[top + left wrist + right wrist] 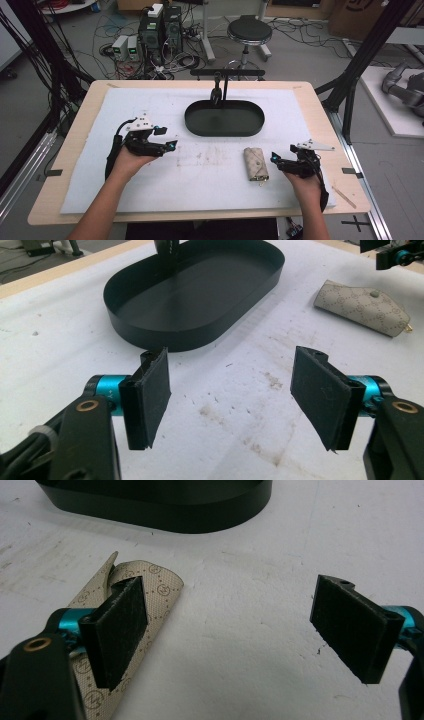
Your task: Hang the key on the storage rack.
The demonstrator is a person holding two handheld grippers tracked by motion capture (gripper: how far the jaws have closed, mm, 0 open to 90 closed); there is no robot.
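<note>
Table (75,150): pale wood top, covered by a white foam-like mat (200,185), rough-grained, with brown scuffs and smudges near its middle.

Tray (224,131): black, oval, low upright wall, smooth matte inside. Sits at the far centre of the mat. A thin black post (216,90) with a clip-like head stands at its far rim; in the left gripper view its foot reaches into the tray.

Pouch (255,163): beige, patterned fabric with small round monogram marks, oblong with rounded corners, lying flat on the mat in front of the tray's right end. A small gold-coloured fitting shows at its near end. One flap edge curls up in the right gripper view.

Left gripper (170,145): held in the left hand (131,159) over the mat's left part, pointing toward the tray. Jaws spread wide, nothing between them; flat black pads (151,395) with a felt-like face, teal collars behind.

Right gripper (273,158): held in the right hand (306,184), just beside the pouch's right edge. Jaws wide apart and empty; in its own view one pad overlaps the pouch, but contact cannot be told.

Around: a black round stool (249,31), computer towers (161,27) and loose cables (120,30) on the floor beyond the table; black frame struts at both sides.
</note>
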